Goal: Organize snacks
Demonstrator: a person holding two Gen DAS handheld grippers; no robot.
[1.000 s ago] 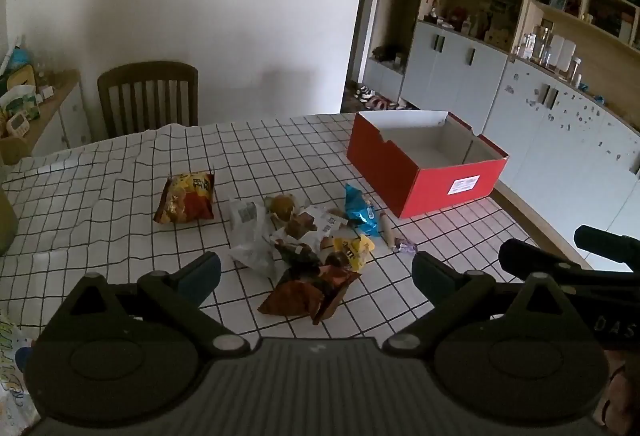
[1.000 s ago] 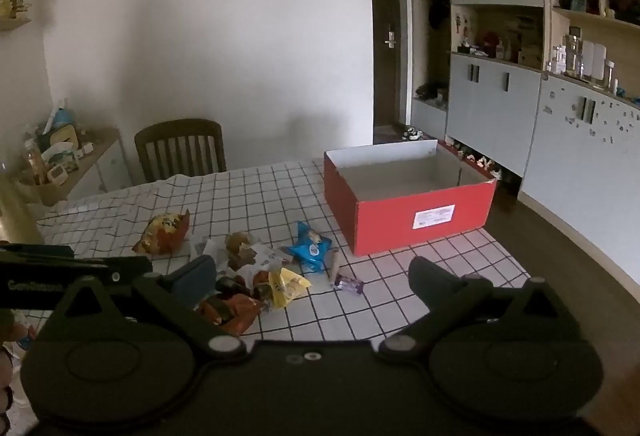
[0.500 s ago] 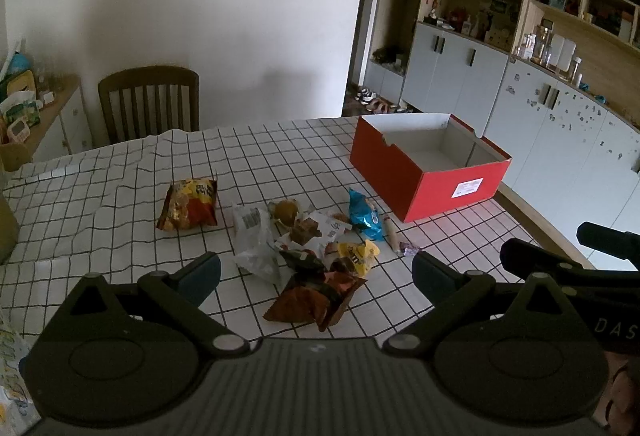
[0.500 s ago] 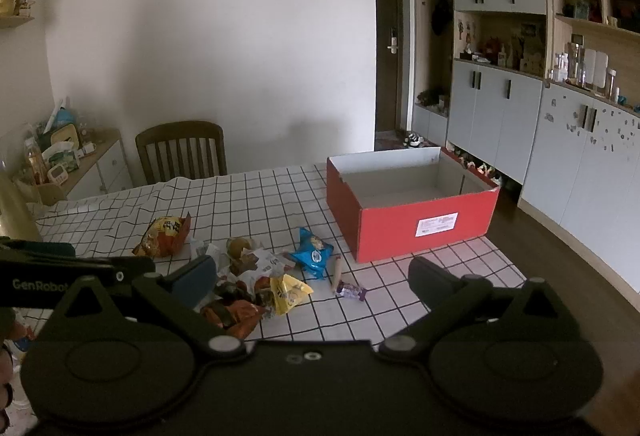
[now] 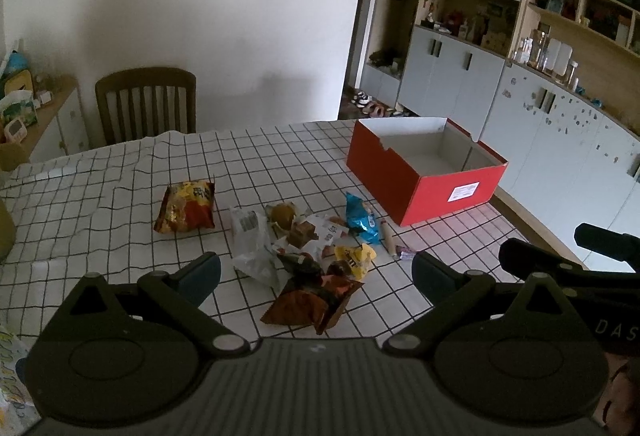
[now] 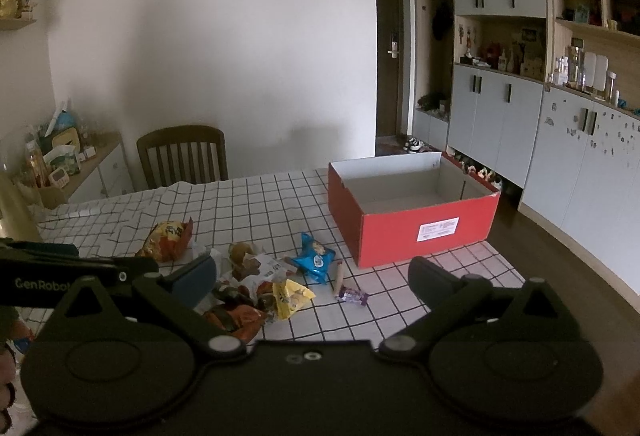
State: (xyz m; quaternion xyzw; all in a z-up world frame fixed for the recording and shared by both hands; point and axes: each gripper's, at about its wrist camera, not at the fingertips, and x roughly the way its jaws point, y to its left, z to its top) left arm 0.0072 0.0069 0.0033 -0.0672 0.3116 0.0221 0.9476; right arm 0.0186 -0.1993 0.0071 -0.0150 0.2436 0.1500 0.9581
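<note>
A pile of snack packets (image 5: 308, 248) lies mid-table on the checked cloth: a white bag (image 5: 250, 240), a blue packet (image 5: 360, 222), a yellow packet (image 5: 354, 258) and an orange-brown bag (image 5: 310, 302). A separate orange chip bag (image 5: 186, 206) lies to the left. An empty red box (image 5: 424, 172) stands at the right. My left gripper (image 5: 316, 272) hovers open above the near side of the pile. My right gripper (image 6: 312, 278) is open too, nothing in it, facing the pile (image 6: 256, 284), the blue packet (image 6: 314, 256), a small purple candy (image 6: 352, 295) and the red box (image 6: 412, 208).
A wooden chair (image 5: 146, 102) stands behind the table's far edge. A side cabinet with clutter (image 5: 28, 108) is at the far left. Grey cupboards and shelves (image 5: 520, 84) line the right wall, and the table edge (image 5: 532, 224) curves just past the box.
Both grippers have risen and pulled back slightly, so the table and snacks sit lower in view. Nothing on the table has moved; both grippers stay open.
</note>
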